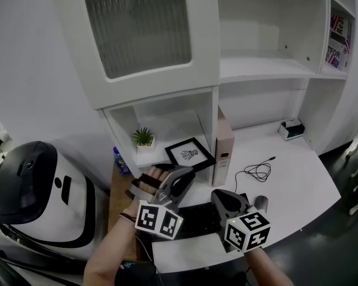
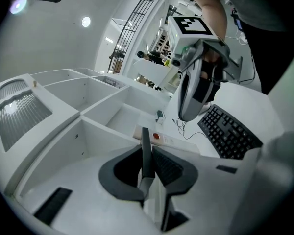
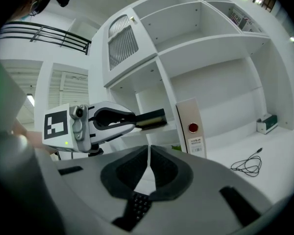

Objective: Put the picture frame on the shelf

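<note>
Two hand-held grippers are working low over the table (image 1: 286,177), in front of a white shelf unit (image 1: 218,70). The left hand-held gripper (image 1: 178,173) is pinching the black picture frame (image 1: 190,155) by its near edge; its own view is showing the thin dark edge clamped upright between the jaw pads. The frame is lying nearly flat, tilted a little, reaching from the gripper toward one o'clock into the mouth of the low open compartment (image 1: 167,115). Whether it is touching the compartment's board cannot be told. A small potted plant (image 1: 144,137) is standing inside that compartment at ten o'clock from the frame, apart from it. A pale upright binder (image 1: 224,148) is standing on the table just beside the frame at three o'clock. The right hand-held gripper (image 1: 219,196) is hovering at five o'clock from the frame, over a black keyboard (image 1: 197,219); its jaws are pressed together with nothing between them. A black cable (image 1: 258,170) is lying coiled on the table at two o'clock from the right hand-held gripper. A small box (image 1: 291,128) is sitting further back, well apart from both.
</note>
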`<control>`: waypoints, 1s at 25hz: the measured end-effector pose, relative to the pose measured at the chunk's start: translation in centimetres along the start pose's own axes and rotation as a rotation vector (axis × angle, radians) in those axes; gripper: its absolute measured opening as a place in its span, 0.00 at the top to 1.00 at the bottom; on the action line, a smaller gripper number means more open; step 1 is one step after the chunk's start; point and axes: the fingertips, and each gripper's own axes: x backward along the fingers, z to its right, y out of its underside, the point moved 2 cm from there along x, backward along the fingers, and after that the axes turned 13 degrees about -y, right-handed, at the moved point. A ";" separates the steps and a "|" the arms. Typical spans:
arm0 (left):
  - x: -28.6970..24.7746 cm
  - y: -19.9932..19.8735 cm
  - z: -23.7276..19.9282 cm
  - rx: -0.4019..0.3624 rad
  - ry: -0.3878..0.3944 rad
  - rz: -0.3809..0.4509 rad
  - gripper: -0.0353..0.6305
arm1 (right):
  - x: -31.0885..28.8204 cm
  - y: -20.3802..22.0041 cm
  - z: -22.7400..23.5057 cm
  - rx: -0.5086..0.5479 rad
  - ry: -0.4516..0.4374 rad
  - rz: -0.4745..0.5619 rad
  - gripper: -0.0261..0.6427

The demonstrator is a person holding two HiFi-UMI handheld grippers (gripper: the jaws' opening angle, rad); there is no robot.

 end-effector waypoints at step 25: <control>-2.3 7.0 0.9 0.049 0.053 -0.090 0.84 | -4.0 0.7 0.5 0.002 -0.021 -0.058 0.96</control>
